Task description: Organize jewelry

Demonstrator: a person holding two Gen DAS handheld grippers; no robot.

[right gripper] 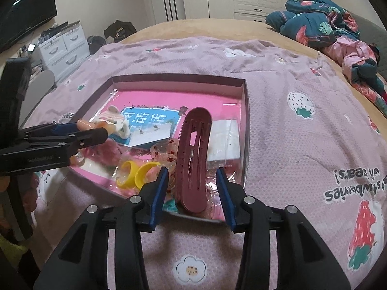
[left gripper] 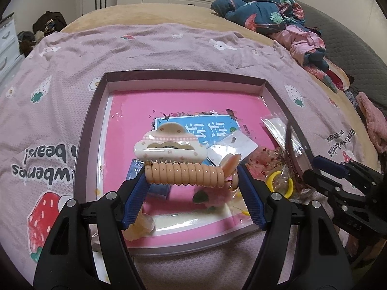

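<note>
A shallow box (left gripper: 96,111) with a pink floor lies on the bed and holds jewelry. My left gripper (left gripper: 193,176) is shut on a peach spiral hair tie (left gripper: 186,172) and holds it above the box, just in front of a cream cloud-shaped claw clip (left gripper: 169,145). In the right wrist view the left gripper (right gripper: 82,130) comes in from the left. My right gripper (right gripper: 192,176) is open around a dark red hair clip (right gripper: 193,159) that leans on the box's near edge (right gripper: 245,130). The jaws do not touch it.
In the box lie yellow rings (right gripper: 137,174), a card with earrings (right gripper: 151,134), a white packet (right gripper: 225,142), a blue label (right gripper: 154,118) and pink fluffy pieces (right gripper: 108,152). A lilac strawberry blanket (right gripper: 302,133) covers the bed. Bundled clothes (right gripper: 326,17) lie far right. Drawers (right gripper: 63,48) stand left.
</note>
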